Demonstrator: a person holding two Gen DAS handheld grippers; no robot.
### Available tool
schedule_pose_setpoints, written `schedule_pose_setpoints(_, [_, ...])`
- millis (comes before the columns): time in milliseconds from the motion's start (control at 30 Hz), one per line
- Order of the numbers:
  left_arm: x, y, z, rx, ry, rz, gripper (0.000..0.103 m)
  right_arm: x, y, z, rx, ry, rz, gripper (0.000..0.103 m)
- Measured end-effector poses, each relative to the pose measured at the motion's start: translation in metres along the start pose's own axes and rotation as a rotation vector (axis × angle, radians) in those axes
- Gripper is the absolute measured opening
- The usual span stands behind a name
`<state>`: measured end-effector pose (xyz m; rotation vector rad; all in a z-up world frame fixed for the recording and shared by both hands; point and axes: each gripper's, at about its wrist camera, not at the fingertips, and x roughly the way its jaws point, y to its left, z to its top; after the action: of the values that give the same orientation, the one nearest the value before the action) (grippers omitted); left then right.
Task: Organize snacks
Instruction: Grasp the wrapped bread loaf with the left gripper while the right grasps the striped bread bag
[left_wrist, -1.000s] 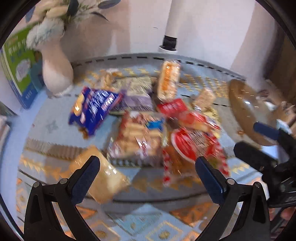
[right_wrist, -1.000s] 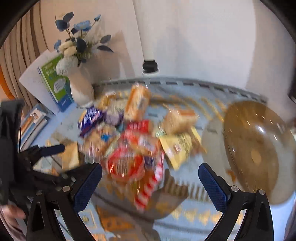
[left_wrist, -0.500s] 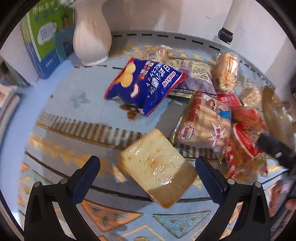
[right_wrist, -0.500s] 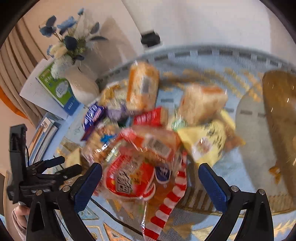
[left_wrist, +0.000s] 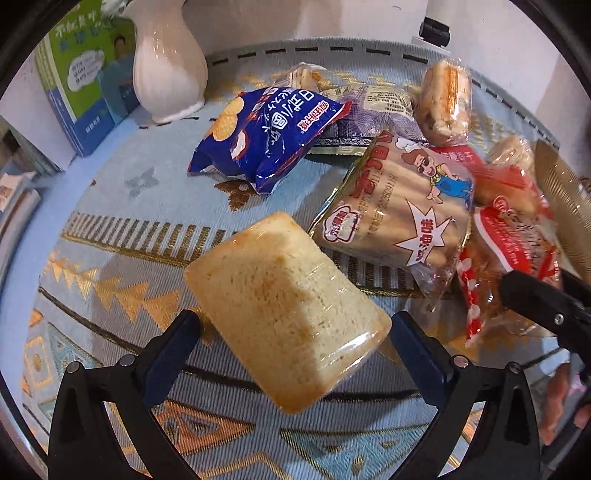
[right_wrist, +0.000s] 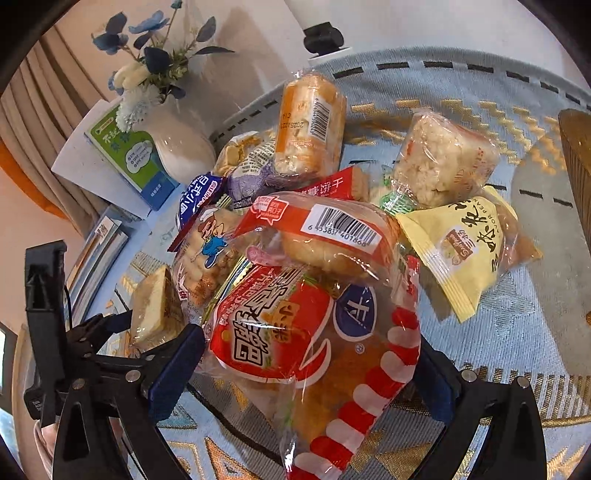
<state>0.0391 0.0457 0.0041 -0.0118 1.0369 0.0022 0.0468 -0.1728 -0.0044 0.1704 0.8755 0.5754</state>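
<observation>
A pile of wrapped snacks lies on a blue patterned tablecloth. My left gripper is open, its fingers on either side of a clear-wrapped toast block; contact is unclear. My right gripper is open around a red-and-white striped snack bag, which also shows in the left wrist view. Nearby lie a blue cracker bag, a cartoon biscuit bag, a yellow pack, a rice-cake pack and an orange roll pack.
A white vase with blue flowers stands at the back left, beside a green book. A brown glass bowl sits at the right edge. A black-and-white post stands behind the table.
Both grippers moved forward and down towards the table. The toast block now sits between my left fingers, and the striped bag now fills the gap between my right fingers.
</observation>
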Motion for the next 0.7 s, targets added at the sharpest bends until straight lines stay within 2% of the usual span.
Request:
schedule_pose_setpoints(67, [-0.003, -0.002, -0.004, 0.002, -0.031, 0.001, 0.102, -0.002, 0.0, -0.001, -0.01, 0.005, 0.018, 0.097])
schedule_pose_setpoints(233, [-0.006, -0.002, -0.012, -0.029, -0.089, 0.01, 0.102, -0.002, -0.003, -0.003, -0.007, -0.008, 0.026, 0.097])
schedule_pose_setpoints(367, [-0.008, 0.0, -0.017, -0.044, -0.096, 0.033, 0.103, 0.001, 0.002, -0.006, -0.054, -0.031, 0.02, 0.103])
schedule_pose_setpoints(467, [-0.007, -0.004, -0.017, -0.046, -0.097, 0.037, 0.103, 0.003, 0.006, -0.006, -0.079, -0.029, -0.005, 0.103])
schedule_pose_setpoints(700, [-0.005, -0.002, -0.016, -0.046, -0.098, 0.037, 0.103, 0.001, 0.001, -0.006, -0.058, -0.036, 0.018, 0.103])
